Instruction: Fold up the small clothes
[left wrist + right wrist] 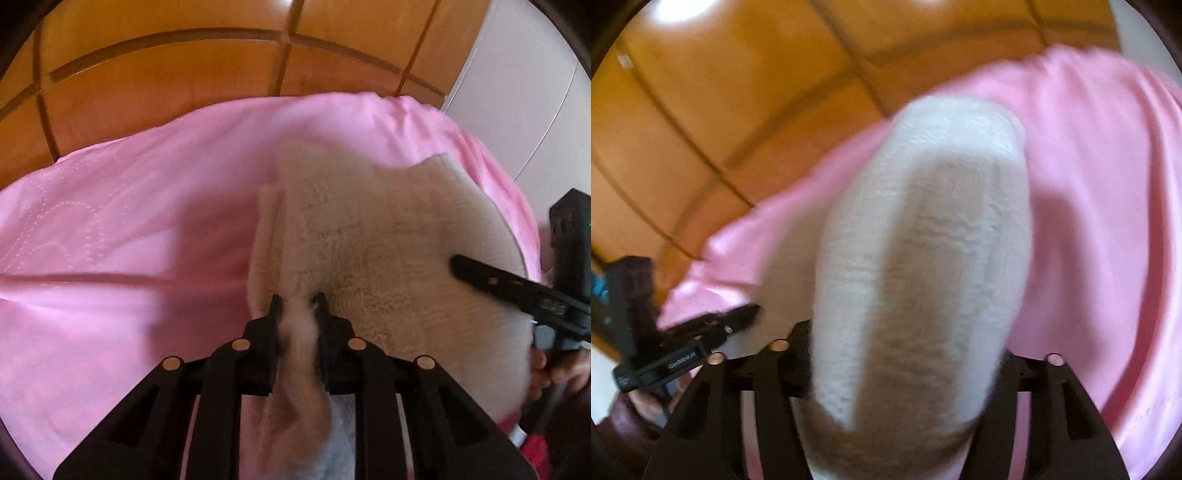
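A small cream fleece garment (388,240) lies partly lifted over a pink bedspread (110,240). My left gripper (298,301) is shut on a bunched edge of the garment near its left side. The right gripper's finger (491,278) lies across the garment's right part in the left wrist view. In the right wrist view the garment (923,258) drapes over my right gripper (905,369) and hides its fingertips; the fabric seems pinched between them. The left gripper (701,332) shows at lower left there. Both views are blurred.
The pink bedspread (1089,221) covers the bed. A wooden panelled headboard or wardrobe (221,74) stands behind it. A pale wall or door (535,92) is at the far right.
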### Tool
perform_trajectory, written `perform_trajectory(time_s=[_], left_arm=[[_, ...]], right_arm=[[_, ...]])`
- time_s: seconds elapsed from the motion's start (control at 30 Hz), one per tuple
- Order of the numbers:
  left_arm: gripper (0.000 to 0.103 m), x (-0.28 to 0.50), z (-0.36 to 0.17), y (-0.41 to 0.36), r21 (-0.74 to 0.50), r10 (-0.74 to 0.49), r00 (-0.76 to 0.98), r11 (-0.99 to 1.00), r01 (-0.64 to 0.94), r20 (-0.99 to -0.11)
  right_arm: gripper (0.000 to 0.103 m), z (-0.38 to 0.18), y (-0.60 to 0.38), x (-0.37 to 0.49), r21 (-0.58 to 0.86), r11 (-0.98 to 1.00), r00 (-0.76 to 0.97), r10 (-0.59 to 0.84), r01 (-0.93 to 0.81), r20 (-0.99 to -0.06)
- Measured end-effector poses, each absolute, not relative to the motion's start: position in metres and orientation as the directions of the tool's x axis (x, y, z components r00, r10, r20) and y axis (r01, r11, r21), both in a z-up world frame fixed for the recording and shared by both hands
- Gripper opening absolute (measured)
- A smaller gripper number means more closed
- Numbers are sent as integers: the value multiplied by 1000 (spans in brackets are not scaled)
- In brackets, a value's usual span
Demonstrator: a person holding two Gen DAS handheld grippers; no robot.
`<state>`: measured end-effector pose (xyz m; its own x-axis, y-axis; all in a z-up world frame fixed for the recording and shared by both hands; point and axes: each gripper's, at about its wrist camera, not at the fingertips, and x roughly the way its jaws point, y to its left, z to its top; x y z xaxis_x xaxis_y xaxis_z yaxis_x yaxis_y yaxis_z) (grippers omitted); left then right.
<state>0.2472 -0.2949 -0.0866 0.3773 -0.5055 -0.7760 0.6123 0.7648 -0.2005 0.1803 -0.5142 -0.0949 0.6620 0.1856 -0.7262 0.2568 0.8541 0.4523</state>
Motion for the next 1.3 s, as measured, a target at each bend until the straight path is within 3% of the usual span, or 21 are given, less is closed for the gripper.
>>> perform_trajectory(time_s=[0.1, 0.23, 0.3, 0.37, 0.43, 0.57, 0.67, 0.8, 0.9, 1.0, 1.1, 1.3], left_arm=[[21, 248, -79, -295, -192, -490, 390, 779, 596, -780], [31, 248, -63, -283, -201, -495, 435, 801, 564, -752], [32, 235, -51, -272, -202, -506, 487, 811, 548, -712], [31, 232, -50, -269, -174, -494, 510, 817, 550, -704], [31, 233, -57, -280, -121, -450, 504, 822, 557, -737], [36, 242, -81, -286, -64, -378, 504, 843, 533, -777], [36, 236, -71, -280, -70, -382, 520, 850, 521, -764], [38, 226, -55, -264, -89, -388, 550, 866, 492, -740], [50, 213, -42, -249, -96, -391, 583, 877, 470, -712], [53, 203, -34, -236, -116, -405, 598, 880, 461, -692], [57, 190, -24, -223, -114, -406, 625, 884, 452, -666], [65, 173, -11, -206, -112, -395, 657, 896, 430, -642]], right_arm=[[83, -95, -524, 171, 472, 830, 686, 157, 298, -710], [83, -67, -514, 152, 353, 875, 692, 28, 333, -722], [83, -44, -503, 136, 282, 899, 711, -45, 335, -702], [74, -23, -492, 118, 270, 914, 741, -48, 304, -670], [60, -16, -480, 107, 254, 926, 743, -40, 279, -669], [57, -64, -448, 120, 138, 950, 616, -68, 280, -785], [58, -63, -426, 123, -17, 956, 610, -201, 293, -767], [60, -47, -427, 117, 47, 938, 627, -191, 342, -755], [62, -46, -428, 109, 83, 916, 620, -198, 393, -759], [62, -40, -422, 96, 106, 896, 624, -211, 431, -753], [76, -33, -414, 86, 93, 867, 617, -270, 490, -739], [88, -18, -393, 77, 44, 842, 618, -358, 538, -700]])
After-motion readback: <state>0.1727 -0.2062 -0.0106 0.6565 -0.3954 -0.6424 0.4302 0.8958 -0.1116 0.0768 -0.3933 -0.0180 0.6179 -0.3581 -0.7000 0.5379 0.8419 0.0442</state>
